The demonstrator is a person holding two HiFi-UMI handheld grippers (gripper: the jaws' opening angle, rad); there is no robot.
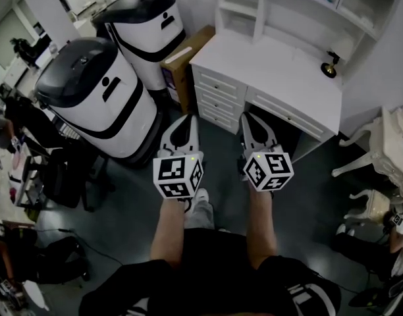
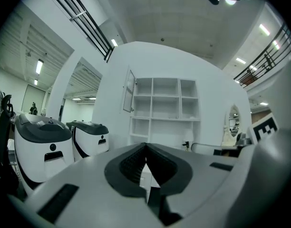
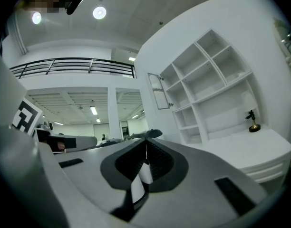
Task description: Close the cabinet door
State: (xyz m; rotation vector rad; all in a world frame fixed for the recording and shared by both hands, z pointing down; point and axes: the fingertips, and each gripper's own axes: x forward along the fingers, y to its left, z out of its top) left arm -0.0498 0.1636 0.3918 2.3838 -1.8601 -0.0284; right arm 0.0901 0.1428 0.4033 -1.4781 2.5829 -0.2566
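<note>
A white desk (image 1: 274, 71) with drawers carries a white shelf cabinet (image 2: 164, 103) against the wall. Its narrow glazed door (image 2: 129, 90) hangs swung open at the upper left of the shelves; the right gripper view also shows the door (image 3: 160, 91) standing out from the cabinet. My left gripper (image 1: 186, 118) and right gripper (image 1: 249, 117) are held side by side in front of the desk, pointing level at it and well short of the cabinet. The left gripper (image 2: 146, 145) and the right gripper (image 3: 146, 140) both have their jaws closed tip to tip with nothing between them.
Two large white-and-black machines (image 1: 96, 97) (image 1: 145, 28) stand left of the desk, with a cardboard box (image 1: 185, 61) leaning beside it. A small dark figurine (image 1: 330, 66) sits on the desktop. Ornate white furniture (image 1: 379, 150) stands at the right, office chairs (image 1: 56, 176) at the left.
</note>
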